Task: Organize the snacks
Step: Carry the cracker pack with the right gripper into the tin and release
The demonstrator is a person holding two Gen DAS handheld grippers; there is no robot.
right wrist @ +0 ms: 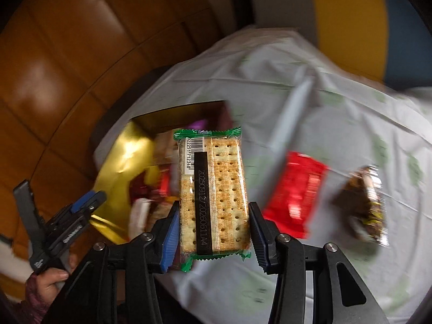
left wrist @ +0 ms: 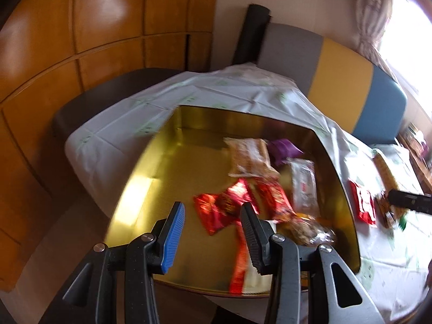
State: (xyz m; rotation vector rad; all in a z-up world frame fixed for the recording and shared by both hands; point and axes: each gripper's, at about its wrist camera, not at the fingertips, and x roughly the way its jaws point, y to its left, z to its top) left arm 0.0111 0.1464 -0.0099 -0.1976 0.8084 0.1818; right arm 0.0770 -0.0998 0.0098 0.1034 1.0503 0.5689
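Observation:
A gold tin box (left wrist: pixel 140 178) sits on the white tablecloth and holds several snack packets, among them red ones (left wrist: pixel 216 210) and a cracker pack (left wrist: pixel 249 159). My left gripper (left wrist: pixel 213 229) hovers open and empty over the box's near side. My right gripper (right wrist: pixel 214 232) is shut on a green-edged cracker packet (right wrist: pixel 213 191) and holds it above the table, right of the box (right wrist: pixel 121 162). A red packet (right wrist: pixel 294 194) and a brown packet (right wrist: pixel 364 205) lie on the cloth to its right. The left gripper also shows in the right wrist view (right wrist: pixel 83 205).
The tablecloth (left wrist: pixel 129 124) covers a small table. A grey, yellow and blue bench (left wrist: pixel 343 81) stands behind it and wood panelling (left wrist: pixel 67 40) on the left. A red packet (left wrist: pixel 363 205) and other snacks lie on the cloth right of the box.

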